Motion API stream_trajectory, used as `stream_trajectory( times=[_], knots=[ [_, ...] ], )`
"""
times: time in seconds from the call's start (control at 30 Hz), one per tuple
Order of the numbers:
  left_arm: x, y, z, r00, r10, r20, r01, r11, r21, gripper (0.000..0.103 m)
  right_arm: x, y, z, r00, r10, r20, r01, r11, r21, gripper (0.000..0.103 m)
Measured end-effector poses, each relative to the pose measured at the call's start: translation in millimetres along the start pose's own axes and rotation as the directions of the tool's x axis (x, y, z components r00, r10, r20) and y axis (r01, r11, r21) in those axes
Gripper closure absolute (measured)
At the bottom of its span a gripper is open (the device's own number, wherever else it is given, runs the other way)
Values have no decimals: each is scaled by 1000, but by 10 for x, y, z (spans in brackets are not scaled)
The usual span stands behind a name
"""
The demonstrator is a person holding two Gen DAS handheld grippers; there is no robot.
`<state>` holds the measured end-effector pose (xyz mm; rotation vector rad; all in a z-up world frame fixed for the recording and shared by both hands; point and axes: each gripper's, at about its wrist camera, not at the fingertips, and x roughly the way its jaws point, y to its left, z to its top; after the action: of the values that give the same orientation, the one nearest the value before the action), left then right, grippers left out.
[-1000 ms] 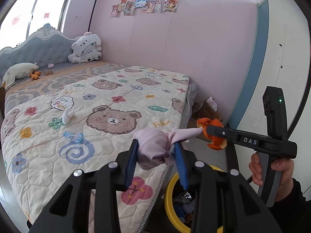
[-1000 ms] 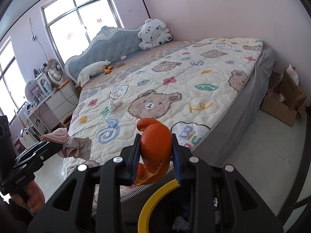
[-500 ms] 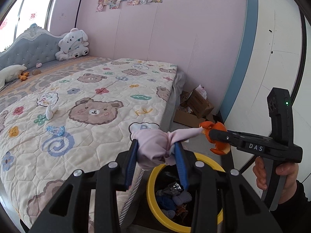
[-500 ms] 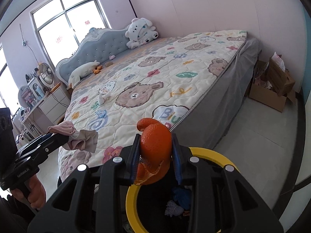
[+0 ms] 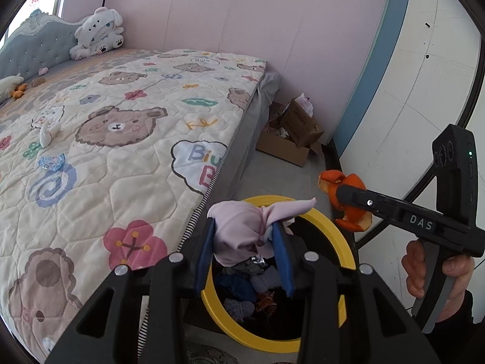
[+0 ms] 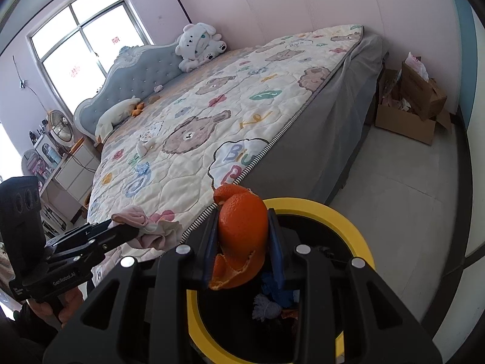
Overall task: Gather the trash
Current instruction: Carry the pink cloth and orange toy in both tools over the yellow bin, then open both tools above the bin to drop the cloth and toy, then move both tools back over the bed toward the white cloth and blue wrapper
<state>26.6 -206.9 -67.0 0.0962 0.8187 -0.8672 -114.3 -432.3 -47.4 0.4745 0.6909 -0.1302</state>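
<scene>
Left gripper (image 5: pixel 244 251): blue-padded fingers clamped on a wad of pink cloth (image 5: pixel 242 230), held above the near rim of the bin.
Right gripper (image 6: pixel 242 242): fingers clamped on a piece of orange peel (image 6: pixel 241 236), held over the bin's opening; in the left wrist view the same peel (image 5: pixel 345 200) sits at the tip of that tool, beside the bin's far right rim.
Bin (image 5: pixel 339 236): round, yellow rim, dark inside, standing on the floor just beside the foot corner of the bed.
Bin contents: blue and grey fabric scraps (image 5: pixel 242 288), a bit of foil and a brownish scrap lying at the bottom.
Bed (image 5: pixel 121 157): cartoon bear quilt; a small white item (image 5: pixel 45 135) and a pale blue wrapper (image 5: pixel 51 161) lie on it, well apart from both tools.
Headboard end: white plush toy (image 5: pixel 98 32) against the wall.
Floor by wall: open cardboard box (image 5: pixel 291 133) with papers, beyond the bin.
</scene>
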Motion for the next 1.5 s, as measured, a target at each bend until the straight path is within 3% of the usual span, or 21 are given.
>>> stream_trajectory(
  times=[0.27,0.57,0.7,0.73,0.77,0.97,1.17,1.5],
  knots=[
    [253,-37,-119,996,-21,-81,21,1000,-9,68,55,-134,-87,1000,-9,-16,10,1000,23,74],
    [266,-95,-146,997,-20,-75,21,1000,10,66,39,-202,-119,1000,-5,-7,5,999,42,68],
    [247,-90,-141,997,-34,-71,34,999,8,55,-12,-279,-94,1000,-5,11,4,997,75,57],
    [227,-86,-139,997,-35,-68,35,999,5,47,-35,-301,-79,1000,-11,20,10,996,85,55],
    [201,-81,-132,998,-33,-59,33,999,0,38,-63,-326,-61,999,-17,30,15,995,95,54],
    [76,-41,-51,1000,10,16,-10,999,31,20,-251,-437,44,994,-56,98,45,992,118,49],
    [11,160,36,997,43,62,-43,999,4,14,-258,-401,99,988,-50,144,38,995,89,42],
    [-157,740,156,983,132,125,-121,988,-93,12,121,-55,221,992,24,123,-27,999,23,37]
  ],
)
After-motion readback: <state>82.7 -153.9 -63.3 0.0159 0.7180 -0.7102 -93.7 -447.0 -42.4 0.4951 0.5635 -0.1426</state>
